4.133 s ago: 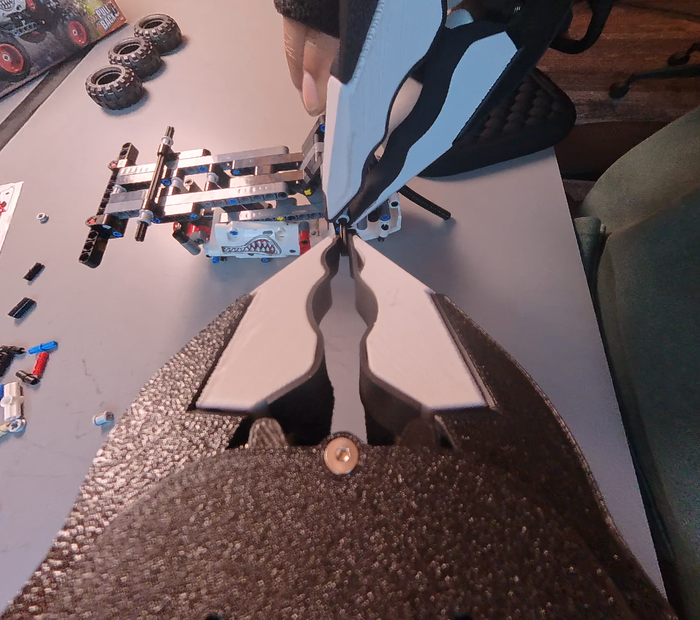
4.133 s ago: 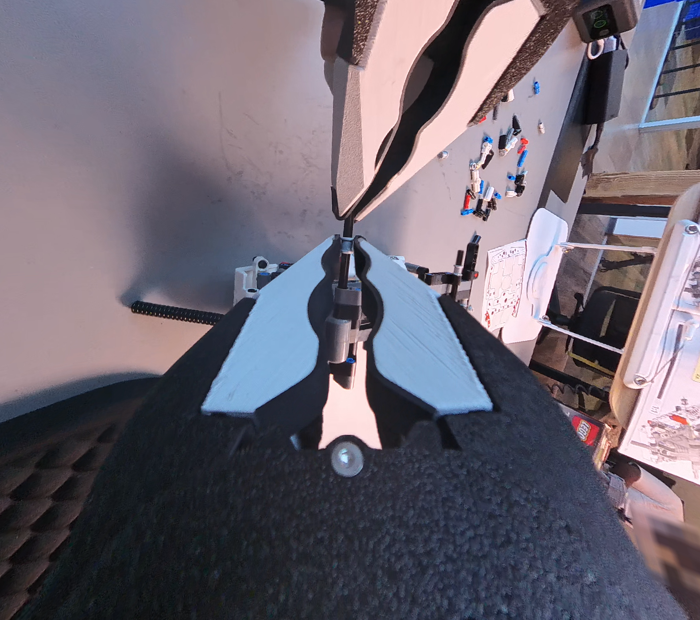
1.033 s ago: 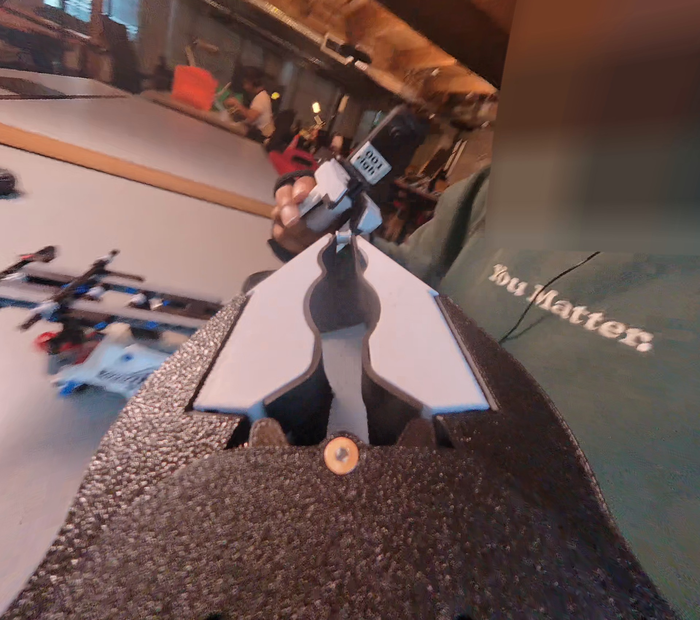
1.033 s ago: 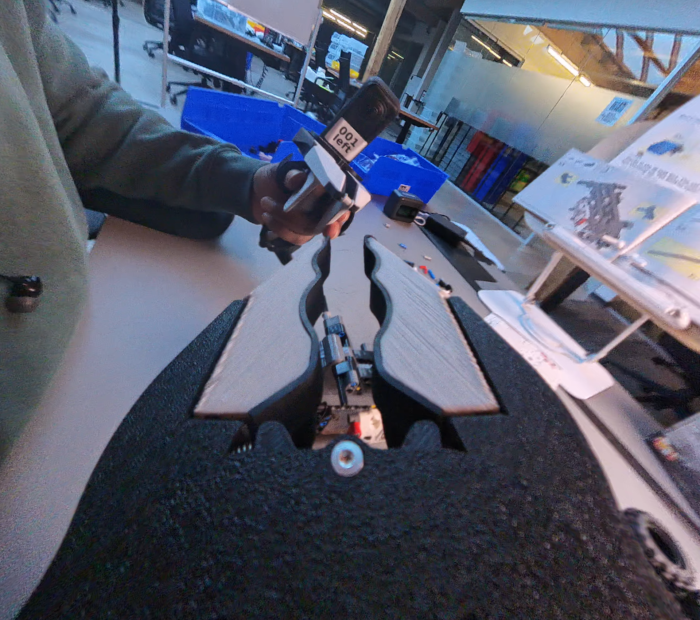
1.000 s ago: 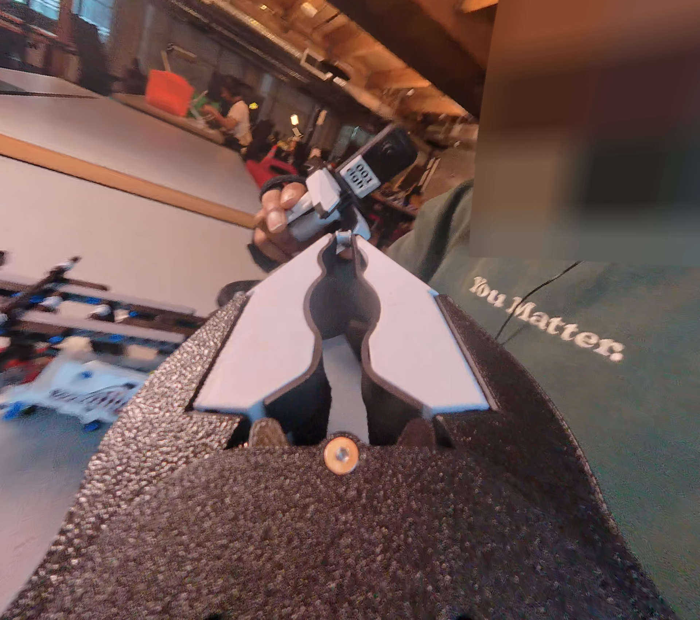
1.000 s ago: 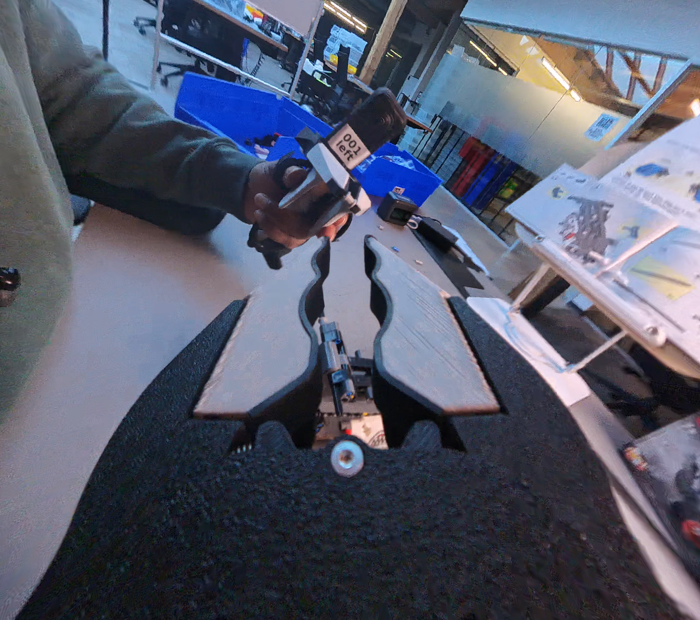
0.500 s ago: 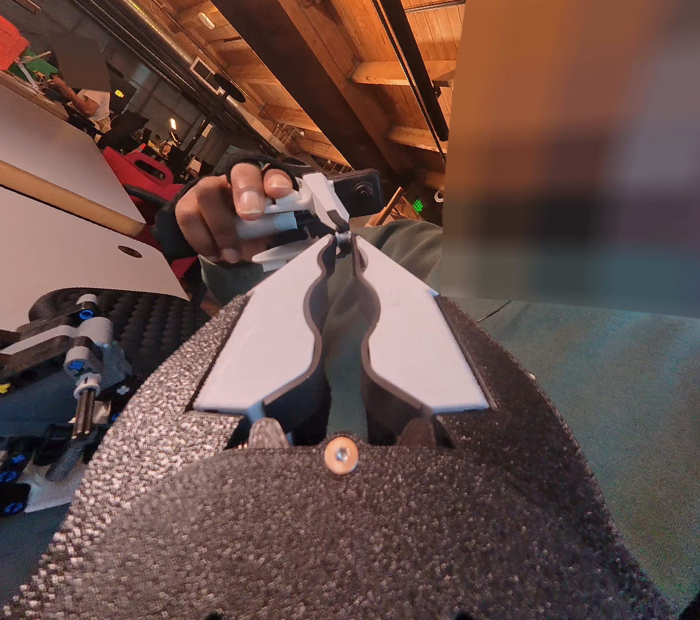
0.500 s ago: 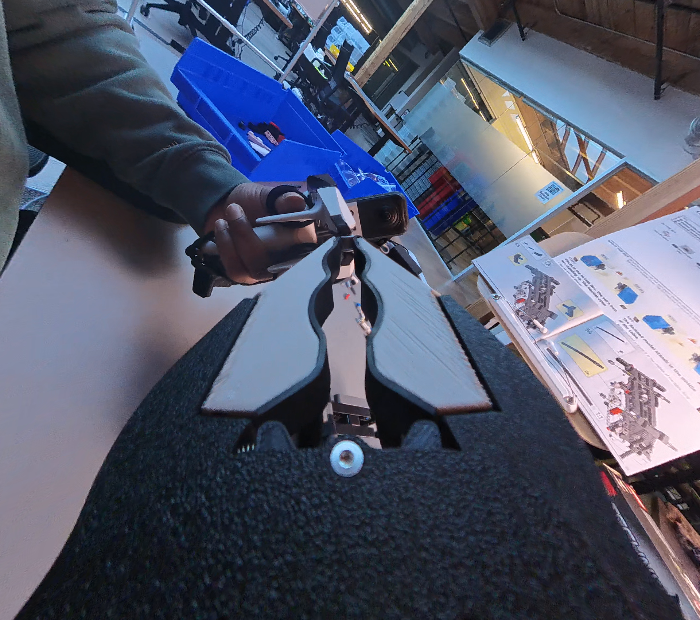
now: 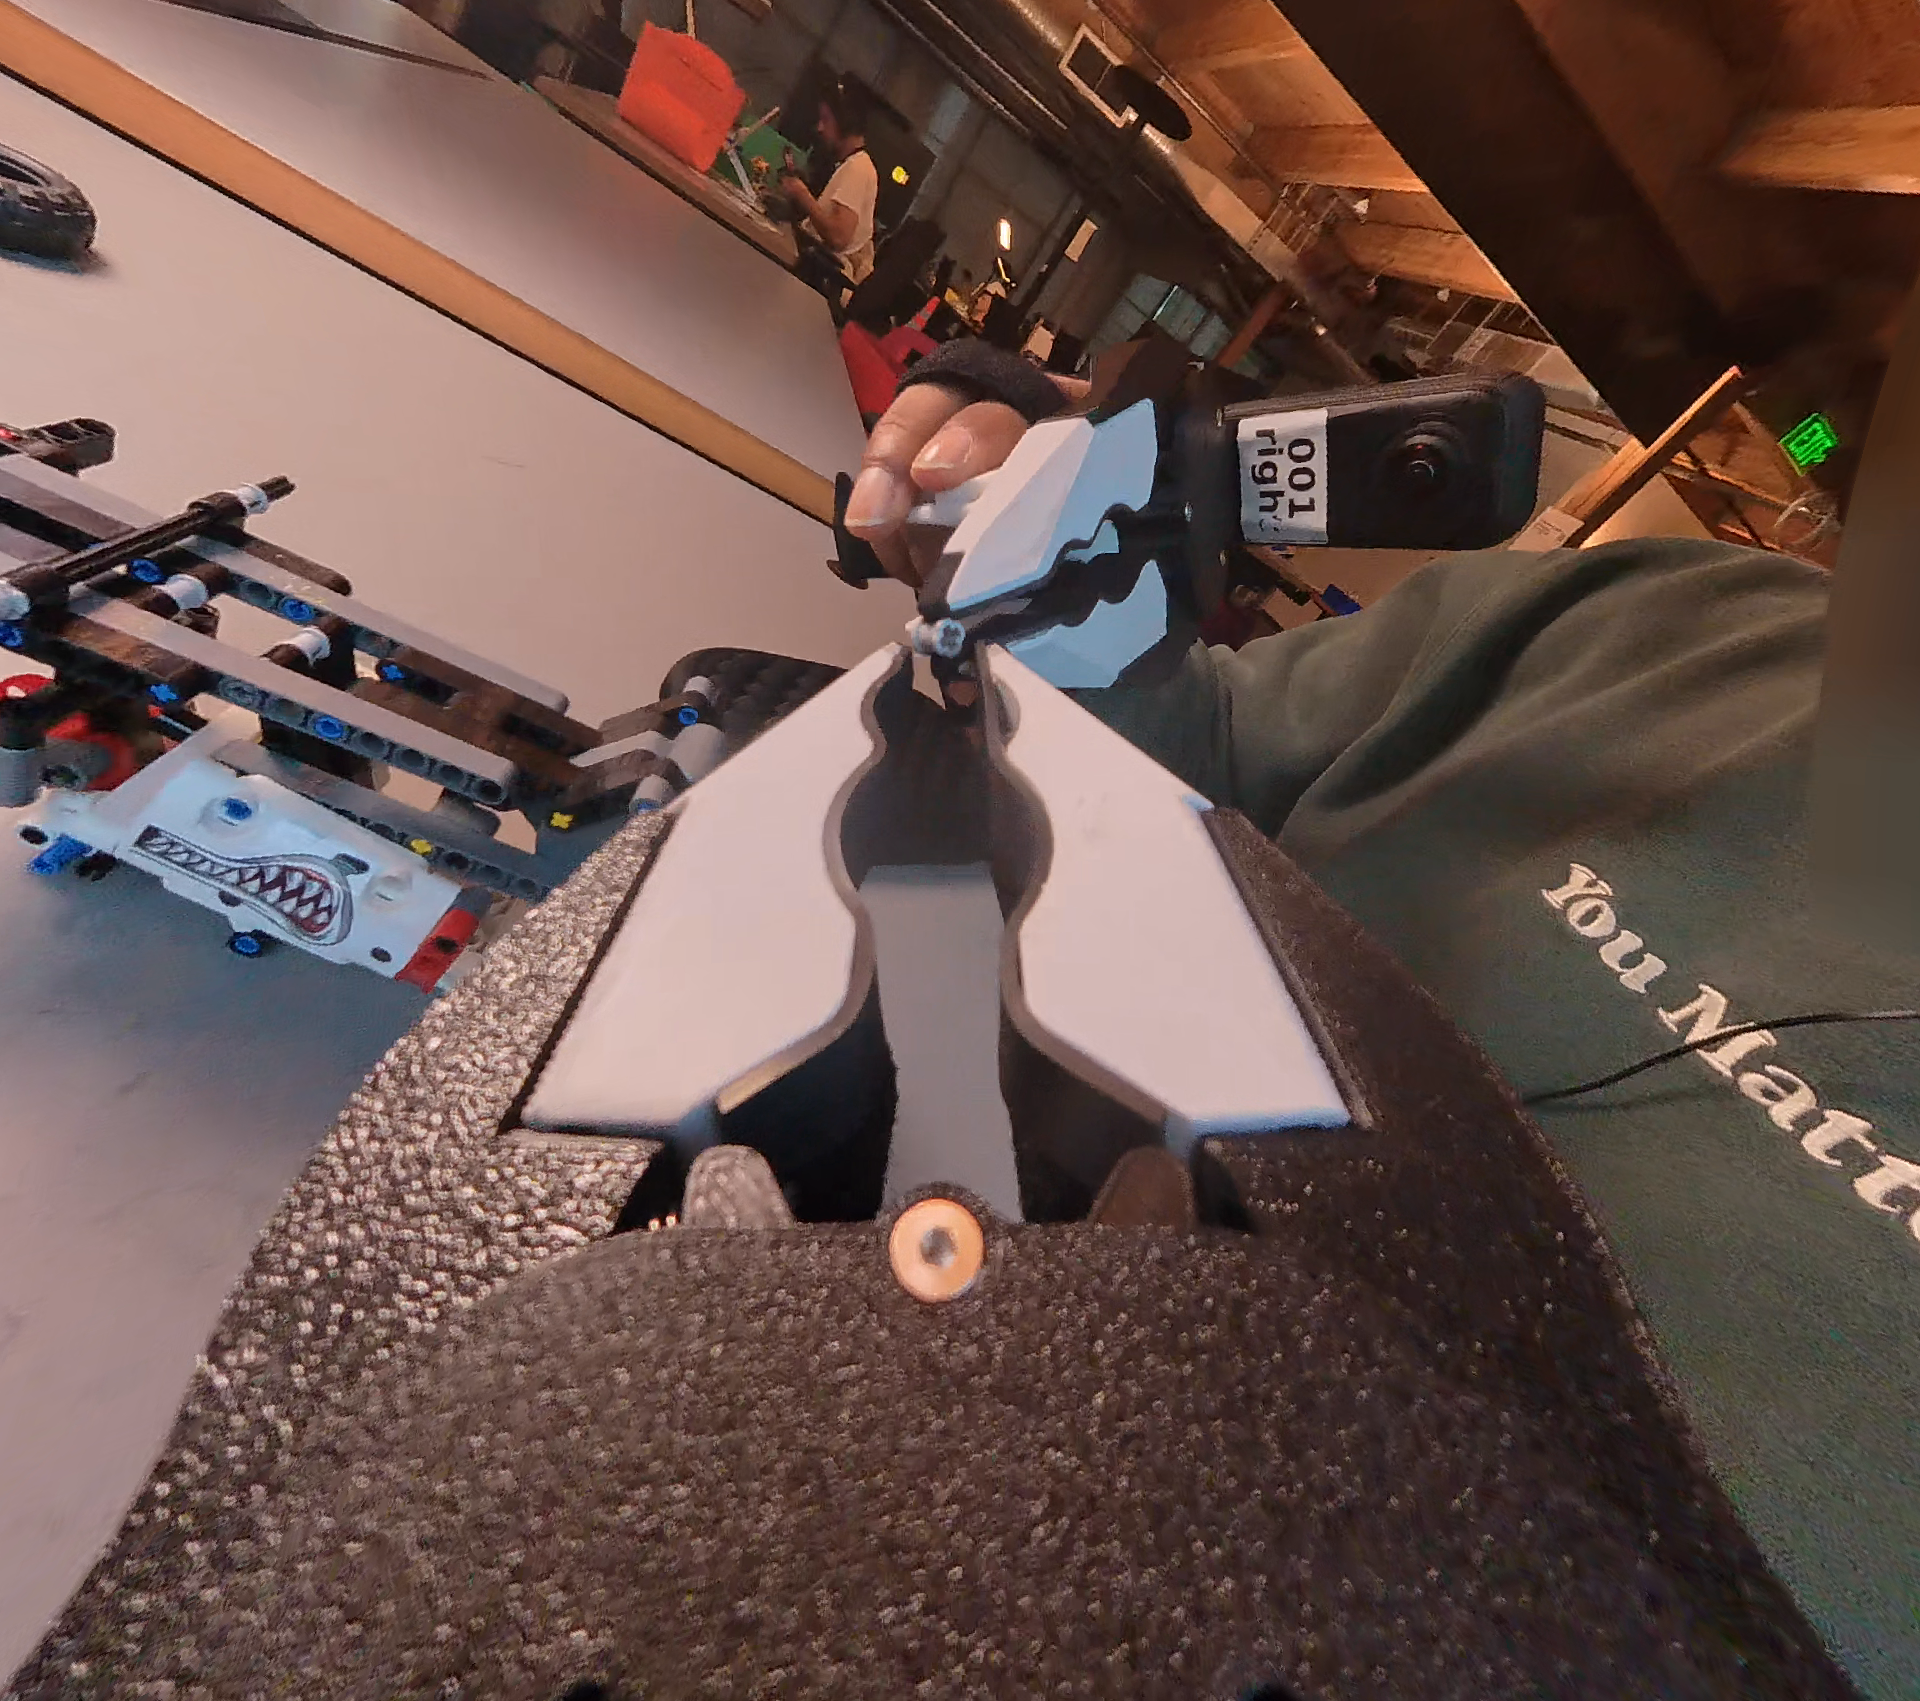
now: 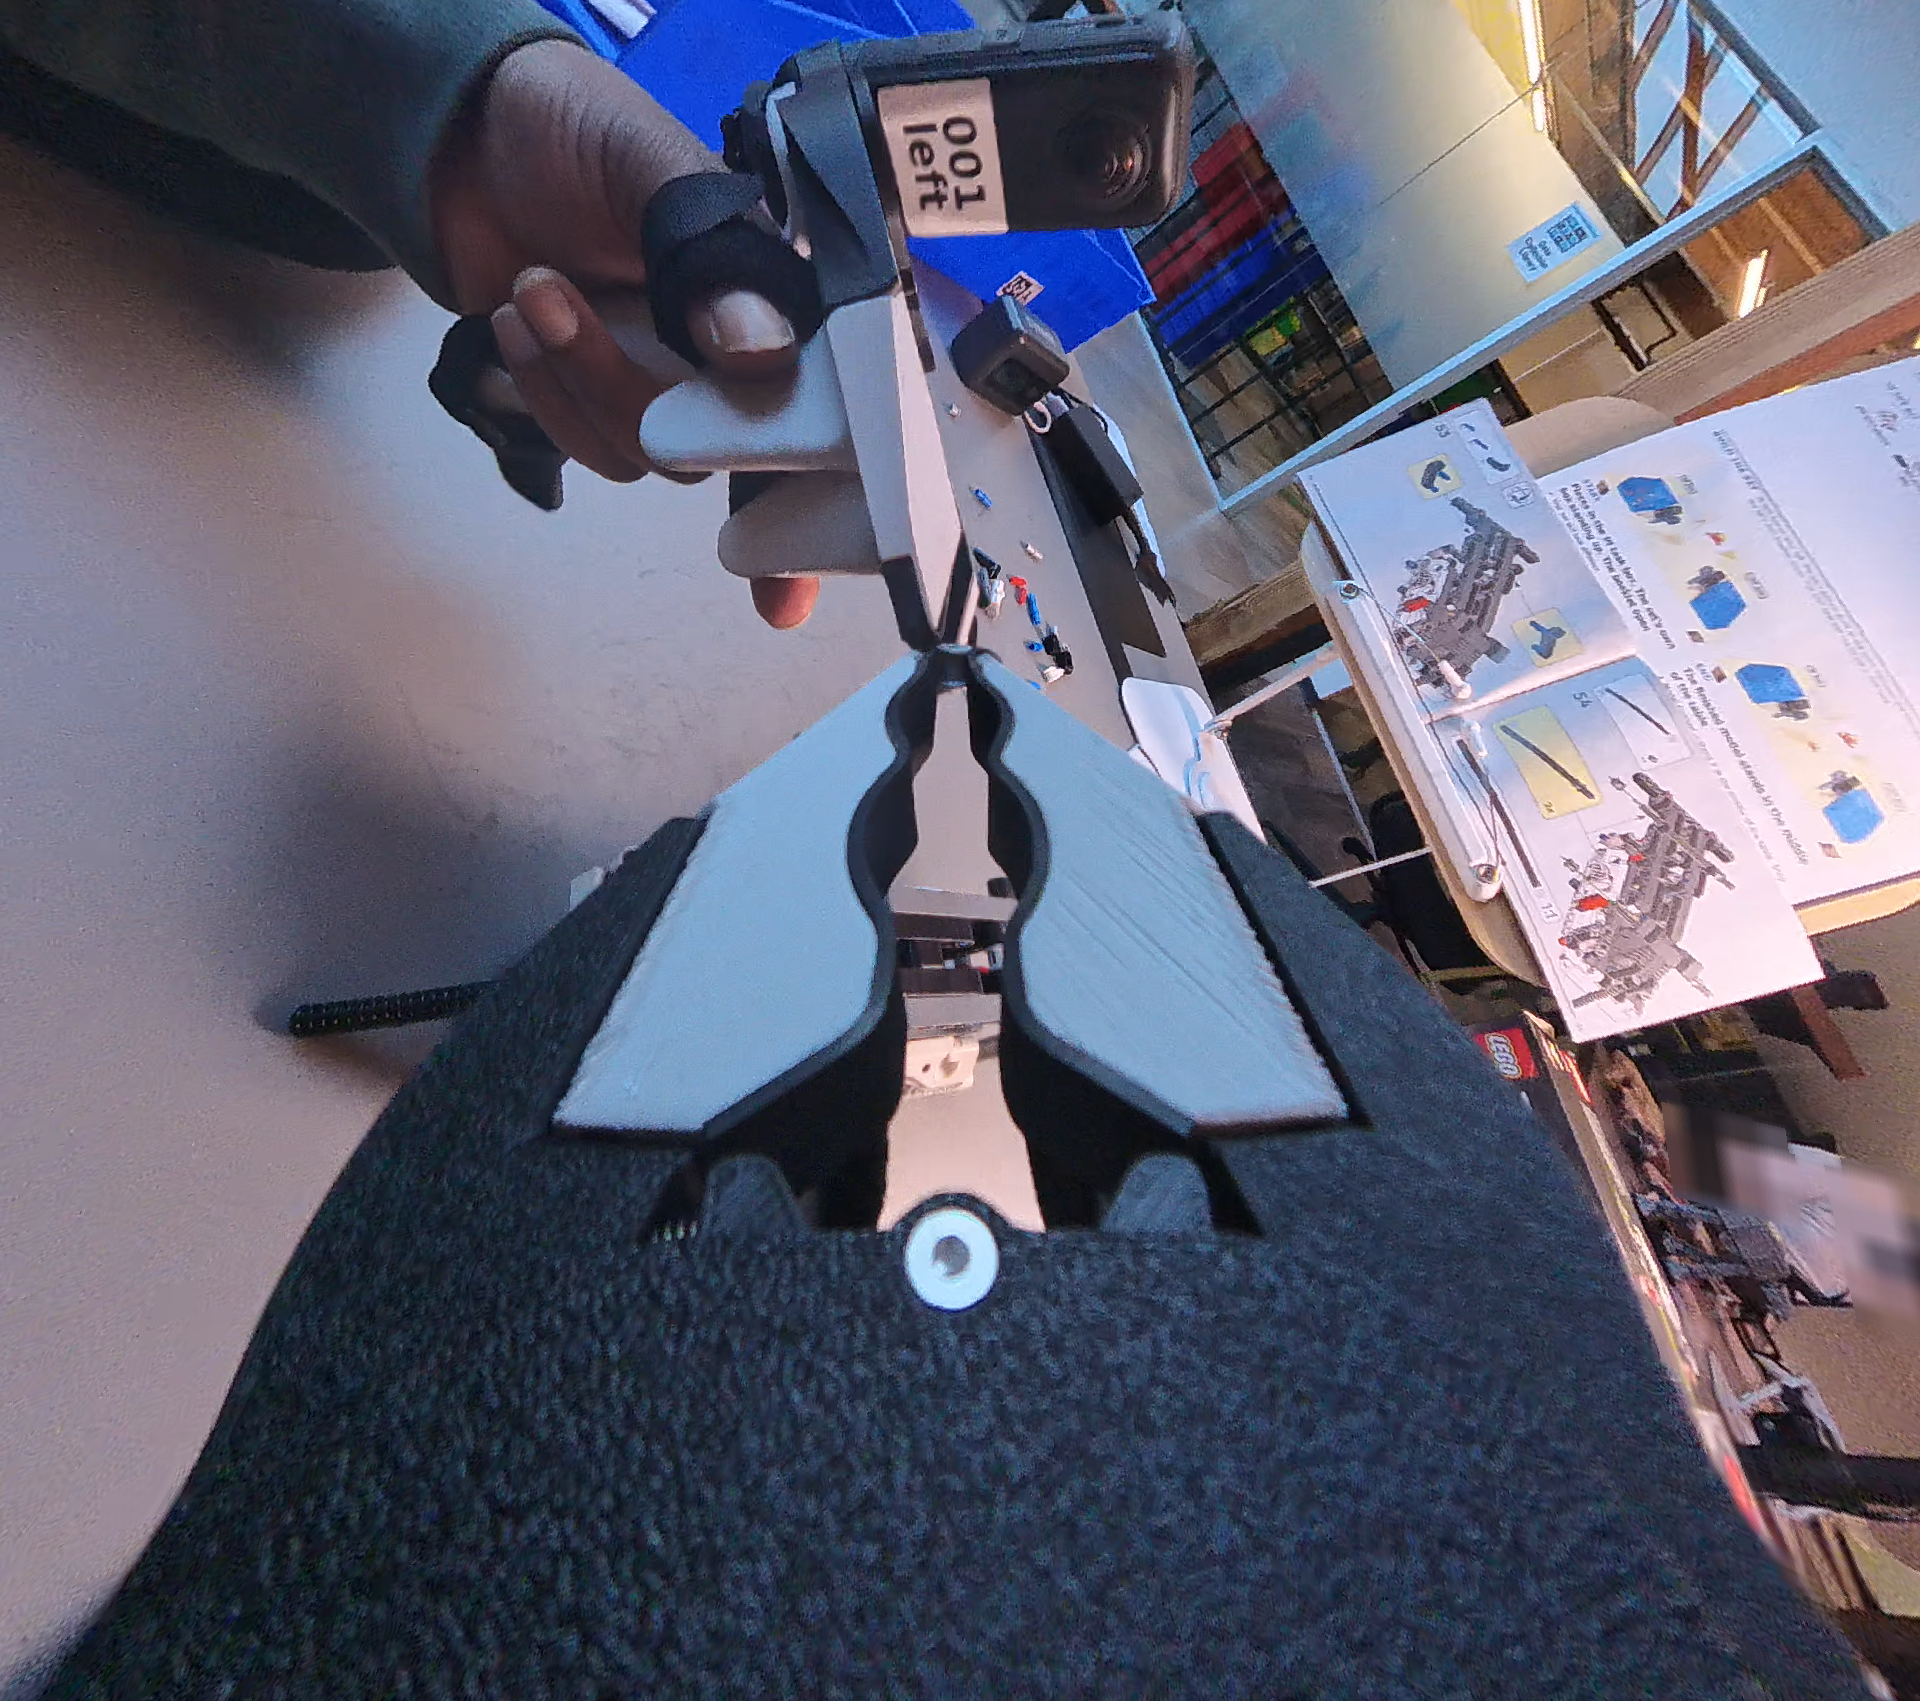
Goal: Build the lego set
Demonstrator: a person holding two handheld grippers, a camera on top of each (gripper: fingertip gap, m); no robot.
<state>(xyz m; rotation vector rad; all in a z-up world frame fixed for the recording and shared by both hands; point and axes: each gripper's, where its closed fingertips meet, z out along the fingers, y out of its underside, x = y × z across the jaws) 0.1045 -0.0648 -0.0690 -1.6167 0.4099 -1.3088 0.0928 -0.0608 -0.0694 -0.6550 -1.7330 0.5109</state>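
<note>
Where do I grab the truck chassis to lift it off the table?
Probably from above, pinching across the long grey beams of the chassis at mid-length: they run straight and parallel there, giving flat sides. Avoid the thin black axle jutting across the far end.

I see the lego chassis (image 9: 281,778) on the worktop (image 9: 436,446) to my left, a tyre (image 9: 42,207) farther back. Tip to tip with my left gripper (image 9: 940,664), the right gripper (image 9: 951,628) hangs above the worktop, and the instruction booklet (image 10: 1621,695) stands off right.
</note>
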